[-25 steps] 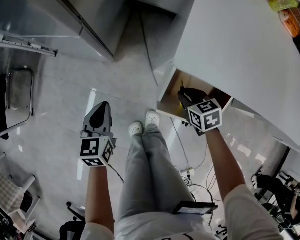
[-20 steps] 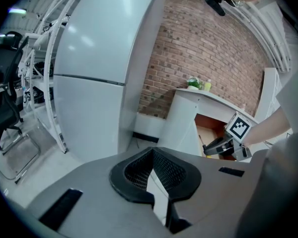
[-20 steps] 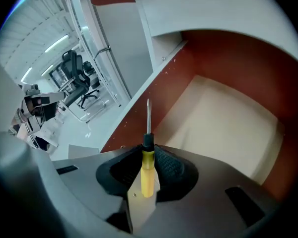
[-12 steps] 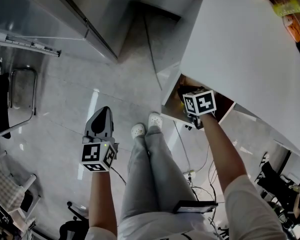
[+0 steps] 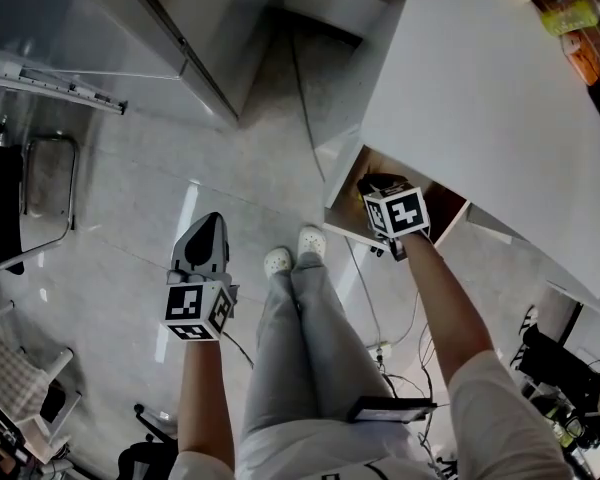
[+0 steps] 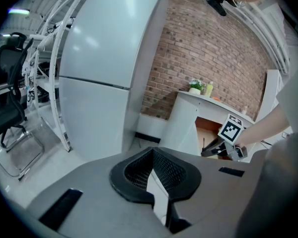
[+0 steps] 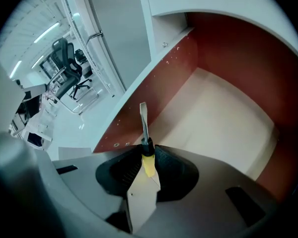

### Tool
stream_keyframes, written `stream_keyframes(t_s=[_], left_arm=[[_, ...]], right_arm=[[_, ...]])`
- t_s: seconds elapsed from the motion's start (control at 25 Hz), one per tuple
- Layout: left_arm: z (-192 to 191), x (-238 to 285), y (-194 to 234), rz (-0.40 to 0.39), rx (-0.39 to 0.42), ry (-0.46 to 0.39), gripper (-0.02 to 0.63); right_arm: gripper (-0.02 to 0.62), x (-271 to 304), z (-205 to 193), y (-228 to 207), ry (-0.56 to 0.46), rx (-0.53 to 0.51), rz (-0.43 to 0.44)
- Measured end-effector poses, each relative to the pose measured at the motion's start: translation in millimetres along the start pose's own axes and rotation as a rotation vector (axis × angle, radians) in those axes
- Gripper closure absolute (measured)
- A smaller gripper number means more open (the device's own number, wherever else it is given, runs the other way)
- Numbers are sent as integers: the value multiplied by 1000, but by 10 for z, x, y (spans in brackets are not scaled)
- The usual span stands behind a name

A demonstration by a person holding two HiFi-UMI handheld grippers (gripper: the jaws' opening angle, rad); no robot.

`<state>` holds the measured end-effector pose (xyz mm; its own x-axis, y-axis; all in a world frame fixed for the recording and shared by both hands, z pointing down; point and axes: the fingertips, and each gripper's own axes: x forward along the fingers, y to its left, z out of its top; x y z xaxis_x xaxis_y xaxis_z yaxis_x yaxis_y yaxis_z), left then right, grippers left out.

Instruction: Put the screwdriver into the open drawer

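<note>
A screwdriver (image 7: 144, 125) with a yellow handle, black collar and flat metal blade sticks out forward from my right gripper (image 7: 148, 153), which is shut on its handle. The blade points into the open drawer (image 7: 216, 118), a light-bottomed box with red-brown walls. In the head view the right gripper (image 5: 378, 188) sits at the drawer's (image 5: 342, 190) front edge, under the white table (image 5: 480, 98); the screwdriver is hidden there. My left gripper (image 5: 209, 224) hangs over the floor at the left, shut and holding nothing. The left gripper (image 6: 153, 165) view shows its pads together.
My legs and white shoes (image 5: 289, 249) stand between the grippers. A tall grey cabinet (image 5: 130, 18) fills the upper left. A metal-frame chair (image 5: 40, 183) is at the far left. Cables (image 5: 378, 346) lie on the floor below the drawer. Small items (image 5: 565, 10) sit on the table's far corner.
My right gripper has moved up toward the drawer with the screwdriver in it and now sits at its front edge. The left gripper has barely shifted.
</note>
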<state>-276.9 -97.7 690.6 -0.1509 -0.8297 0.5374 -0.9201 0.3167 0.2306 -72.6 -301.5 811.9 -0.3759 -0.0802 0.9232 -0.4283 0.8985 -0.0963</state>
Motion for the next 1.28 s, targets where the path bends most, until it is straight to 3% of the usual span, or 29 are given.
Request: stream_keyframes(t_s=[0.56,0.88,1.28], left_arm=[[151,-275,-132,-22,17,3,598],[548,-501,-243,-31,38,-23,598],[1048,-696,-448,-38,62,-59,598]], right_arm=[[514,-442,-54,192,-29,39,5],[514,-1057,133,369,-93,-25,5],[533,-1796,368,437,-188,-13,33]])
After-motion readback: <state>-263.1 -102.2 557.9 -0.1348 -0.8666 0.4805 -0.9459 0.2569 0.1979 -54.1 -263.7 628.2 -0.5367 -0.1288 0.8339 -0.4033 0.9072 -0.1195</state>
